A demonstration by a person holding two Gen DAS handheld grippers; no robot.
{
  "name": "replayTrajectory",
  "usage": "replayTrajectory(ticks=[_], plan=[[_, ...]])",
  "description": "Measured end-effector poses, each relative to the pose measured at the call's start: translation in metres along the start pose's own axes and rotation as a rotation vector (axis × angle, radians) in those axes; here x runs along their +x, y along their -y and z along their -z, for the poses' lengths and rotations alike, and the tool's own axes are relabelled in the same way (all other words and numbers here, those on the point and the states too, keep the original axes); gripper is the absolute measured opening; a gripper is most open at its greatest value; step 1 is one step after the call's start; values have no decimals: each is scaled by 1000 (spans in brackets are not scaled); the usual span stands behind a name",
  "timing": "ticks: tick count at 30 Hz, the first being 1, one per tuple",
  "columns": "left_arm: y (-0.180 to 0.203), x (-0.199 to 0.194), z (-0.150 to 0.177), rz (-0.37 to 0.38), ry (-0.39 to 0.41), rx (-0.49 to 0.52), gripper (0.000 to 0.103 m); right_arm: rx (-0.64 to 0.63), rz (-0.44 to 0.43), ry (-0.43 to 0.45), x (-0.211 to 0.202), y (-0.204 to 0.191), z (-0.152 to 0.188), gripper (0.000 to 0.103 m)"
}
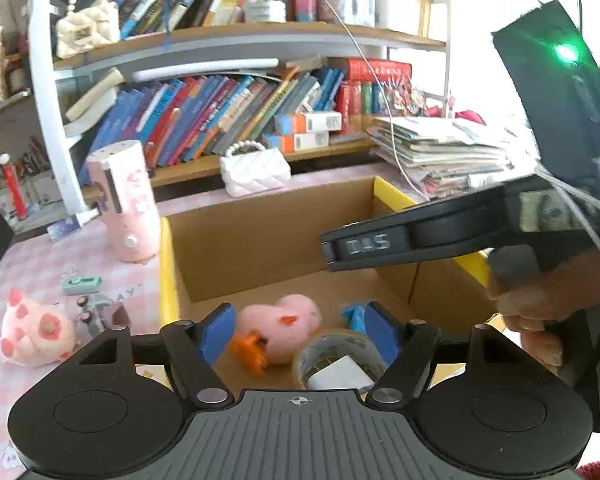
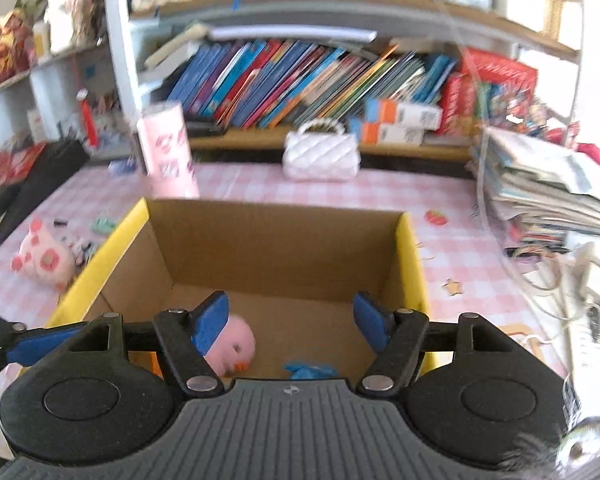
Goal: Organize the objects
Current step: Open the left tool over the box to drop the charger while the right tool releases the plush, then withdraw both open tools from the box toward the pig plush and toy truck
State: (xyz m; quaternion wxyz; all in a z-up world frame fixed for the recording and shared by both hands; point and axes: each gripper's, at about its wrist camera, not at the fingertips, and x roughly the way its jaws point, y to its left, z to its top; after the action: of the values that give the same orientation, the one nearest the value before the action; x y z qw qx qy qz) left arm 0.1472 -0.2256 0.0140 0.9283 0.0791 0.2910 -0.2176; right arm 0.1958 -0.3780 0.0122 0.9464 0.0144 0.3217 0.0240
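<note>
An open cardboard box with yellow flaps (image 1: pixel 260 236) (image 2: pixel 276 240) stands on the pink checked table. Inside lie a pink plush duck with orange feet (image 1: pixel 280 328) (image 2: pixel 236 346), a roll of clear tape (image 1: pixel 340 356) with a white block in it, and a small blue toy (image 1: pixel 354 316) (image 2: pixel 310 370). My left gripper (image 1: pixel 298 334) is open and empty above the box's near side. My right gripper (image 2: pixel 290 322) is open and empty over the box; its body shows at the right of the left wrist view (image 1: pixel 440 236). A pink spotted plush (image 1: pixel 36 330) (image 2: pixel 44 258) lies on the table left of the box.
A pink cylinder container (image 1: pixel 126 206) (image 2: pixel 168 148) and a white quilted purse (image 1: pixel 256 170) (image 2: pixel 320 152) stand behind the box. Small items, a mint clip (image 1: pixel 82 284) among them, lie left of it. Bookshelves fill the back; a stack of magazines (image 1: pixel 440 152) (image 2: pixel 548 188) sits right.
</note>
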Motion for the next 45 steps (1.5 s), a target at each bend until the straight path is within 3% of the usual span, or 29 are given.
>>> replayTrajectory(ticks=[9,11,19,33,45], plan=[[-16,-29,10,-7,34,-38,74,46,99,78,-39,-7,16,67],[-19,-35,14,-8,40,-45,79,57,122,94,-50,-10,21,68],[-33,-57,30,18,42,-80,83,128,222,122,-90,-23,46,68],[-55,-93,81,39,-46,-118,84,221,285,-7,-125,-67,113,68],[-83,-122,122,2,-144,-168,84,215,240,-90,-138,-124,153,68]])
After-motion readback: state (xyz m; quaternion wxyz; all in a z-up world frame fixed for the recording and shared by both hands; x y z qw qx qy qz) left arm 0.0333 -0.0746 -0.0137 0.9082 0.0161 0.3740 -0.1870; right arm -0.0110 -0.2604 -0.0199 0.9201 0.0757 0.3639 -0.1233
